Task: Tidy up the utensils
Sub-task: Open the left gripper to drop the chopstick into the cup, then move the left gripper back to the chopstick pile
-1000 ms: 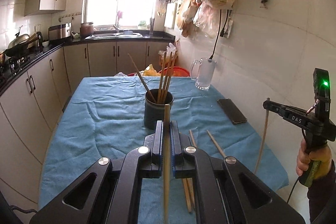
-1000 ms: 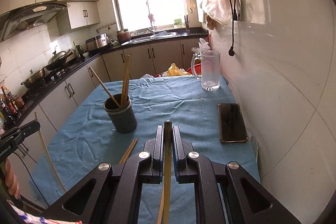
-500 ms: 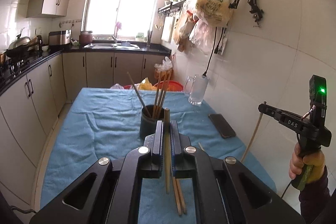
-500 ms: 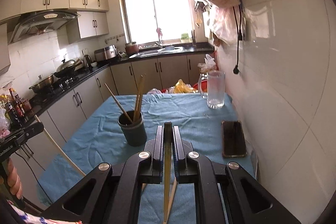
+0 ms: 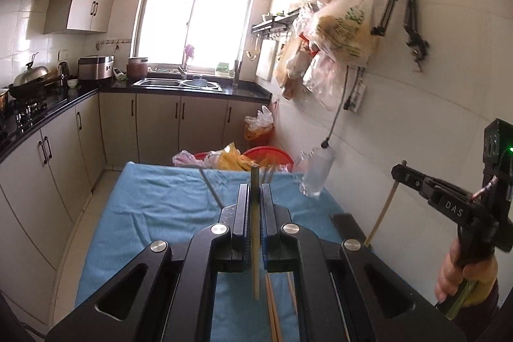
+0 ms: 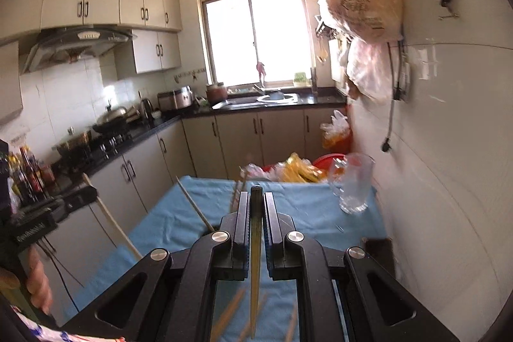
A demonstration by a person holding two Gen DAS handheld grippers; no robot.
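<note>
My left gripper (image 5: 255, 188) is shut on a pale wooden chopstick (image 5: 255, 246) that stands nearly upright between its pads, above the blue-clothed table (image 5: 160, 207). My right gripper (image 6: 256, 197) is shut on another chopstick (image 6: 255, 249). Each gripper also shows in the other's view, the right gripper (image 5: 399, 172) and the left gripper (image 6: 88, 193), each with its stick hanging below. The dark utensil cup is hidden behind the jaws; only its chopsticks (image 5: 211, 188) (image 6: 194, 204) stick out. Loose chopsticks (image 5: 272, 305) (image 6: 228, 313) lie on the cloth below.
A glass mug (image 5: 315, 177) (image 6: 354, 186) stands at the table's far right by the tiled wall. A dark phone (image 5: 349, 226) (image 6: 376, 246) lies near the right edge. Red basins and plastic bags (image 5: 256, 154) sit beyond the table. Kitchen cabinets run along the left.
Both grippers have risen with their chopsticks. The table has dropped low in both views, and the cup has slipped behind the jaws. Neither grip has changed.
</note>
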